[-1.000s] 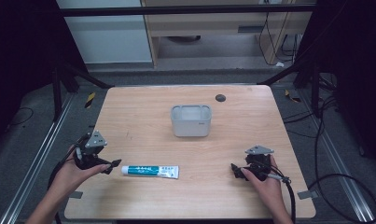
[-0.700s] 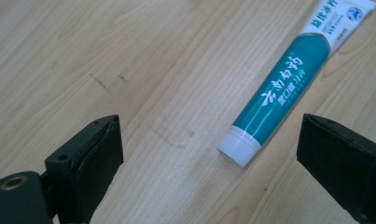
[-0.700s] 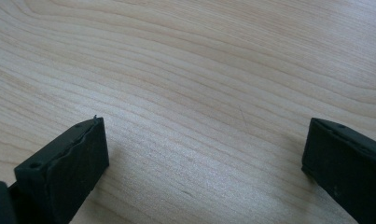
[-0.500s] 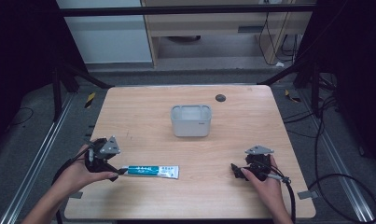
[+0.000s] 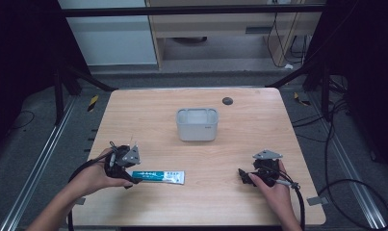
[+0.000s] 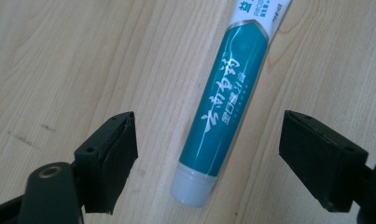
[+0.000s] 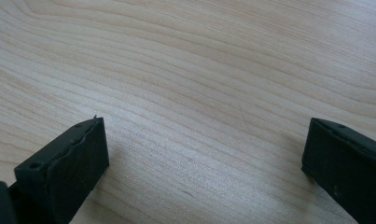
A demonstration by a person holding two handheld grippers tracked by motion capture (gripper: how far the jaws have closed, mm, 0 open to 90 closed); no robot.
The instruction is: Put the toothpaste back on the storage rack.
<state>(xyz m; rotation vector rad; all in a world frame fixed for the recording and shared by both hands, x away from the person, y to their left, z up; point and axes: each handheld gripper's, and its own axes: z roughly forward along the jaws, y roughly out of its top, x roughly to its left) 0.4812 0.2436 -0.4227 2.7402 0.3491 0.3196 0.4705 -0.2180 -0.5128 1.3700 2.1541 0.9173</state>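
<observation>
One toothpaste tube's (image 6: 223, 116) white cap lies between left claw (image 6: 206, 154) jaws.

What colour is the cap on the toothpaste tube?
White. The cap of the teal toothpaste tube shows best in the left gripper view.

- A grey bin (image 5: 197, 124) stands upright on the wooden table (image 5: 143, 110); it serves as the landmark.
- A small dark disc (image 5: 227, 100) lies just behind the bin, to its right.
- A teal and white toothpaste tube (image 5: 159, 176) lies flat in front of the bin, a little left.
- The left gripper (image 5: 127, 173) sits at the tube's left end, its jaws just now closing.
- The right gripper (image 5: 241, 175) rests in front of the bin and to its right, well apart from the tube.
</observation>
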